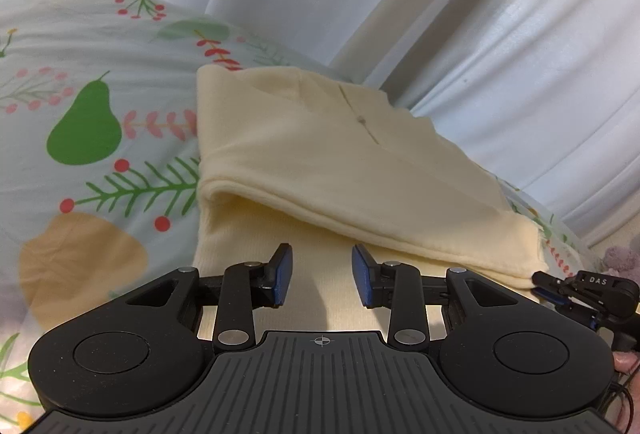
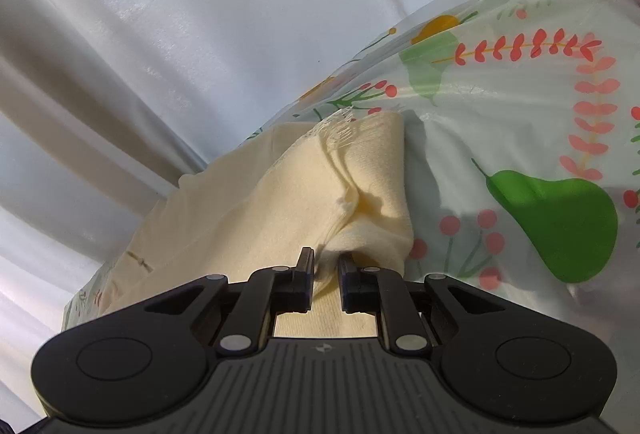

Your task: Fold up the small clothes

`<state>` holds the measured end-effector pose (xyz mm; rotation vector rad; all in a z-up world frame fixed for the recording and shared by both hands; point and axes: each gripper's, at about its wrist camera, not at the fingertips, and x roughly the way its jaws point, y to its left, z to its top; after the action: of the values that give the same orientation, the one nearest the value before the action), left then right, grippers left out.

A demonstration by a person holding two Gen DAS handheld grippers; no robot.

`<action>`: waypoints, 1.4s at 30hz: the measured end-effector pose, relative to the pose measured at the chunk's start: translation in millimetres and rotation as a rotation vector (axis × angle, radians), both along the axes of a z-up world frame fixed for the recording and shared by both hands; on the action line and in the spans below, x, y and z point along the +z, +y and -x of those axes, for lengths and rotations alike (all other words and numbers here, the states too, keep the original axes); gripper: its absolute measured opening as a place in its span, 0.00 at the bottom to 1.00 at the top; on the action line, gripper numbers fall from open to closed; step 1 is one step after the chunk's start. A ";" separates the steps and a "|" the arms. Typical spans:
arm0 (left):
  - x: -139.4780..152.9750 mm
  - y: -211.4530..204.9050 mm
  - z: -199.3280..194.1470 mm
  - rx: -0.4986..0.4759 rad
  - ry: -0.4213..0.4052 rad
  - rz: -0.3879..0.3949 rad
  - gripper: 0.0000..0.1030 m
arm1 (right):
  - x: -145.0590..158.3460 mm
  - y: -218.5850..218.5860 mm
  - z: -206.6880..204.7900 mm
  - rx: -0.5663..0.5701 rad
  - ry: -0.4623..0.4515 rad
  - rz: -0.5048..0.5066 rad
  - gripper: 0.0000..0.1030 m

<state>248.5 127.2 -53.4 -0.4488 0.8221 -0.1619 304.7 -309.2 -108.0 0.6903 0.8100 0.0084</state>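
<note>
A cream-yellow small garment [image 1: 320, 154] lies partly folded on the fruit-print cloth [image 1: 80, 138], its upper layer folded over a lower layer. My left gripper [image 1: 322, 274] is open, its blue pads just above the lower layer, holding nothing. My right gripper [image 1: 560, 286] shows at the garment's right corner in the left wrist view. In the right wrist view my right gripper [image 2: 326, 274] is shut on a bunched edge of the garment [image 2: 280, 202], which rises in wrinkles ahead of the fingers.
The fruit-print cloth [image 2: 520, 138] covers the surface under the garment. White curtains [image 1: 480, 14] hang close behind. A purple fuzzy item [image 1: 624, 258] lies at the far right edge.
</note>
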 end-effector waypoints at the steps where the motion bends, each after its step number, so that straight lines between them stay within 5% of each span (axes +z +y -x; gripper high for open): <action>1: 6.5 -0.8 1.8 -0.016 -0.022 -0.004 0.36 | 5.4 0.9 5.1 0.044 -0.023 0.001 0.15; 4: 20.7 -6.0 -4.7 -0.041 -0.083 -0.028 0.43 | 25.0 9.6 11.2 0.147 -0.102 0.054 0.16; 7: 18.8 -15.6 -26.7 -0.029 -0.079 -0.073 0.41 | 35.7 23.9 2.7 0.143 -0.151 0.212 0.23; 12: -3.7 -32.5 -65.3 -0.035 0.012 -0.163 0.39 | 14.5 49.5 -29.6 0.226 -0.134 0.369 0.23; 15: -4.8 -34.8 -66.6 -0.062 -0.019 -0.230 0.35 | -0.4 63.3 -31.1 0.276 -0.166 0.504 0.23; 18: -6.7 -27.2 -68.6 -0.049 -0.011 -0.207 0.30 | -7.0 69.9 -27.5 0.283 -0.196 0.648 0.23; 25: -3.9 -13.5 -71.9 -0.002 0.025 -0.144 0.28 | -3.6 58.7 -35.0 0.264 -0.178 0.597 0.24; 27: 2.2 -14.4 -70.3 0.022 0.036 -0.172 0.29 | 4.7 62.5 -39.6 0.248 -0.135 0.589 0.23; 31: 20.2 -22.4 -70.8 0.038 -0.027 -0.235 0.44 | 21.6 77.7 -47.2 0.263 -0.192 0.556 0.23; 35: 13.1 -22.9 -87.7 0.041 -0.009 -0.257 0.43 | 8.1 96.7 -68.6 0.325 -0.133 0.548 0.23; 38: -5.2 -17.4 -96.6 0.095 0.034 -0.346 0.43 | 0.3 106.9 -70.4 0.335 -0.176 0.645 0.20; 42: -9.0 -10.5 -96.3 0.081 -0.004 -0.350 0.43 | -5.5 104.0 -70.2 0.335 -0.222 0.679 0.20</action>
<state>344.7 116.7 -62.4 -0.1516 0.8076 0.0570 374.9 -205.2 -113.4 -0.0913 0.6486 0.1063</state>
